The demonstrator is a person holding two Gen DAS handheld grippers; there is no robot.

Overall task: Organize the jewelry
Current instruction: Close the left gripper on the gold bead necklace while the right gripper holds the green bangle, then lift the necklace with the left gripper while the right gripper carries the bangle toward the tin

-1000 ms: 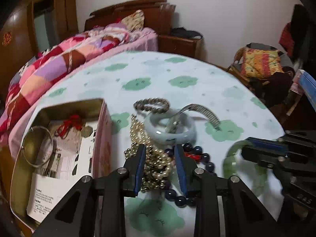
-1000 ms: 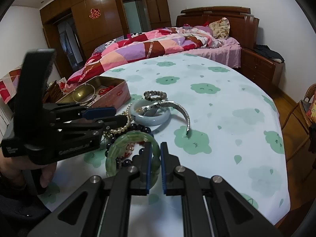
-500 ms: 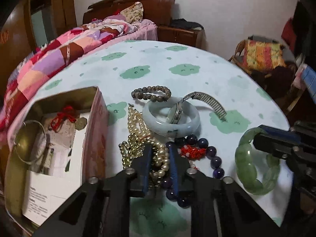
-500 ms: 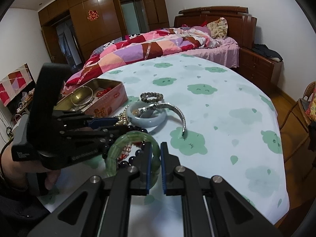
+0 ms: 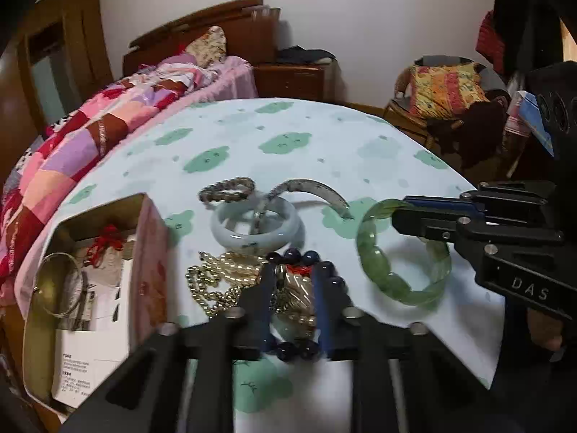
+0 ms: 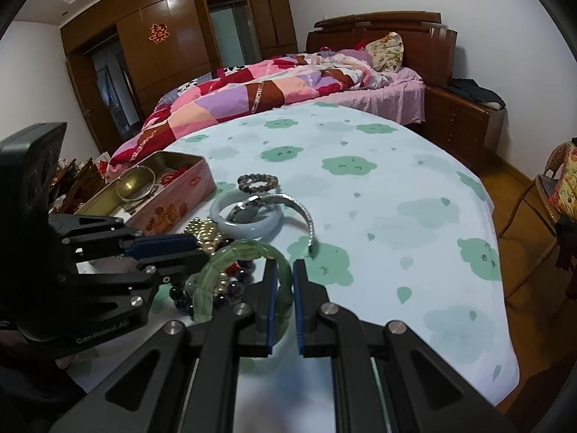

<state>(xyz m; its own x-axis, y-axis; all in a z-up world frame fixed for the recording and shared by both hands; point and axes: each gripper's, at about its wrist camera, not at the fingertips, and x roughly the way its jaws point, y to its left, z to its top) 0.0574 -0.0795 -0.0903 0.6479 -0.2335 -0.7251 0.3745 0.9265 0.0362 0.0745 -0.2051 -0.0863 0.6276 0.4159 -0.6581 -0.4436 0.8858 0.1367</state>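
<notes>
Since the earlier frame the left gripper [image 5: 291,301] has been drawn back level across the table [image 5: 324,137], its jaws reopening astride the pearl necklace [image 5: 230,281], pads not pressing. The right gripper [image 6: 285,303] is clamped on the green jade bangle [image 6: 216,270], held at the left tool's three o'clock. "DAS" and "GenRobot.AI" are lettered on the tools. The bangle is seen as translucent, segmented green. At ten o'clock the pink tin [image 5: 153,252] is found.

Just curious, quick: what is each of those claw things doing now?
Left gripper: jaws opening around the gold bead necklace.
Right gripper: shut on the green jade bangle.
</notes>
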